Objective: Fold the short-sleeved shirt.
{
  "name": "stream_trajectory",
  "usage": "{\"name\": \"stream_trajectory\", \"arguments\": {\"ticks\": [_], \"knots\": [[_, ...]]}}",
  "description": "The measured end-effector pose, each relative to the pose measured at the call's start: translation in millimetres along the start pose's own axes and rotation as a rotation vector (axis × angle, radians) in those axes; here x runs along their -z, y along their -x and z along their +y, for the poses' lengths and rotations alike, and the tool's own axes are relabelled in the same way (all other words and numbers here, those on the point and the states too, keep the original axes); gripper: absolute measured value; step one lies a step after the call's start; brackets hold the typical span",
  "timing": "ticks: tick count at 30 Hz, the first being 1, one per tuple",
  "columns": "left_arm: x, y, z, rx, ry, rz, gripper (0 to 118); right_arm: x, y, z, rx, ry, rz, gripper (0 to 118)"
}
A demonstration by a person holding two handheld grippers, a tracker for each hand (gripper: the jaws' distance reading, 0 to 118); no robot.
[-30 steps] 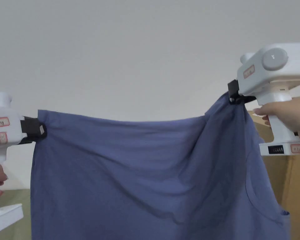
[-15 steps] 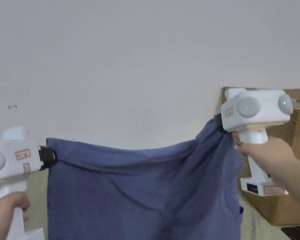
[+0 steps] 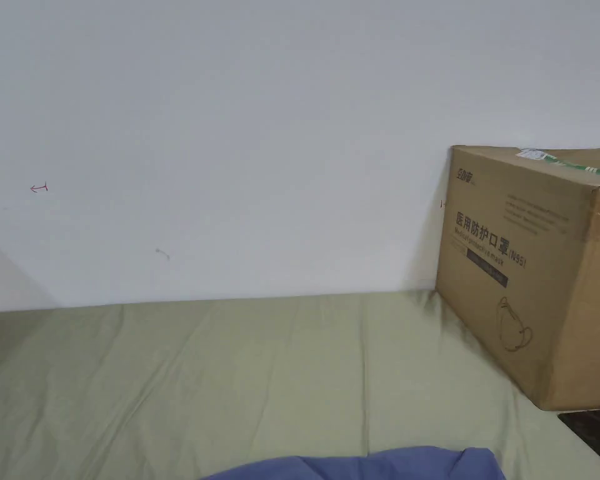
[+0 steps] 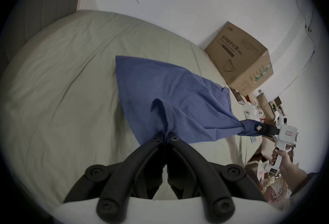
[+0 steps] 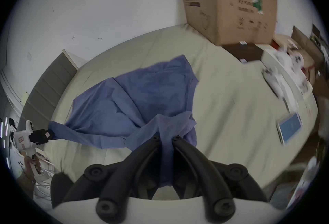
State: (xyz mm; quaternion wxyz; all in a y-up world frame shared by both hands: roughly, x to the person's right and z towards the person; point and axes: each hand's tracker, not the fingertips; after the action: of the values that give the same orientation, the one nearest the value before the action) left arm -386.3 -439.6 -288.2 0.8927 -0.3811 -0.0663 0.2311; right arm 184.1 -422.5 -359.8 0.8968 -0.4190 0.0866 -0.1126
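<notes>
- The shirt (image 4: 170, 96) is blue and lies spread over the bed (image 4: 58, 85), partly lifted at the near edge where both grippers have it.
- Left gripper (image 4: 165, 134): jaws nearly together, pinching a bunched corner of the shirt right at the tips. The fabric rises in a little peak just past the jaws, then fans out away from them.
- Right gripper (image 5: 166, 137): jaws a bit further apart, with a thick wad of fabric clamped between them; some cloth runs back down between the jaws toward the body of the tool.
- In the left gripper view the right gripper (image 4: 318, 129) sits off to the right of the jaws, with the held edge pulled fairly taut between the two grips.
- So the long axis of that held edge runs gripper to gripper, and the rest of the shirt stretches away from both sets of jaws toward the wall (image 3: 261, 125).
- The far end comes to a corner lying flat on the bed, pointing at the wall.
- A box (image 3: 536, 281) stands on the bed beyond the right jaws, apart from the shirt.
- In the head view just a strip of the shirt (image 3: 367, 465) peeks in at the bottom edge.
- The right gripper view is blurry on its right side, so I can't make out the clutter there.
</notes>
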Motion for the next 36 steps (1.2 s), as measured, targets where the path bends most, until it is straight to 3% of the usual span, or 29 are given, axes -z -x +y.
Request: {"name": "stream_trajectory", "arguments": {"ticks": [2, 5, 10, 12, 14, 18, 19, 20, 22, 23, 28, 32, 33, 34, 36], "knots": [[-35.4, -3.8, -13.9, 0.001, -0.061, 0.019, 2, -38.6, -5.4, -21.3, 0.056, -0.044, -0.008, 4], [-80.5, -13.5, -20.7, -0.013, -0.136, 0.023, 2, -87.5, -2.2, -34.7, 0.055, -0.12, -0.016, 4], [-114.5, -30.8, -9.0, 0.022, -0.187, 0.001, 2, -124.8, 20.3, -35.3, -0.034, -0.167, -0.023, 4], [-109.5, -33.7, -2.9, 0.023, -0.178, 0.005, 2, -119.5, 26.0, -30.9, -0.091, -0.161, -0.056, 4], [-94.0, -27.5, 2.7, 0.004, -0.156, 0.01, 2, -103.6, 28.3, -26.0, -0.096, -0.162, -0.056, 4], [-47.9, -13.0, 14.3, -0.055, -0.071, 0.032, 2, -51.0, 20.4, -12.2, 0.005, -0.074, -0.017, 5], [-39.0, -14.9, 15.4, -0.057, -0.071, 0.035, 10, -39.8, 21.1, -10.8, 0.012, -0.082, -0.04, 11], [-33.1, -13.5, 15.2, -0.065, -0.075, 0.033, 29, -28.4, 18.1, -9.6, 0.016, -0.082, -0.059, 32], [-27.9, -12.0, 13.2, -0.089, -0.112, 0.064, 84, -16.2, 19.5, -7.1, 0.019, -0.084, -0.084, 101], [-27.9, -11.7, 12.5, -0.111, -0.134, 0.062, 86, -13.5, 21.0, -6.9, 0.015, -0.087, -0.085, 102], [-36.9, -19.6, 12.5, -0.136, -0.191, 0.0, 89, -23.9, 36.5, -0.9, -0.011, -0.176, -0.07, 102], [-54.1, -53.6, 9.8, 0.071, -0.368, 0.043, 88, -43.4, 61.1, -2.4, -0.039, -0.373, 0.015, 100], [-57.5, -62.9, 7.8, 0.122, -0.425, 0.068, 86, -46.3, 67.2, -3.1, -0.046, -0.425, 0.038, 95], [-60.6, -73.0, 5.5, 0.173, -0.488, 0.106, 71, -48.6, 74.1, -3.5, -0.052, -0.485, 0.06, 77], [-66.6, -84.9, 4.5, 0.243, -0.583, 0.122, 55, -51.0, 90.1, -0.6, -0.066, -0.581, 0.088, 62]]}}
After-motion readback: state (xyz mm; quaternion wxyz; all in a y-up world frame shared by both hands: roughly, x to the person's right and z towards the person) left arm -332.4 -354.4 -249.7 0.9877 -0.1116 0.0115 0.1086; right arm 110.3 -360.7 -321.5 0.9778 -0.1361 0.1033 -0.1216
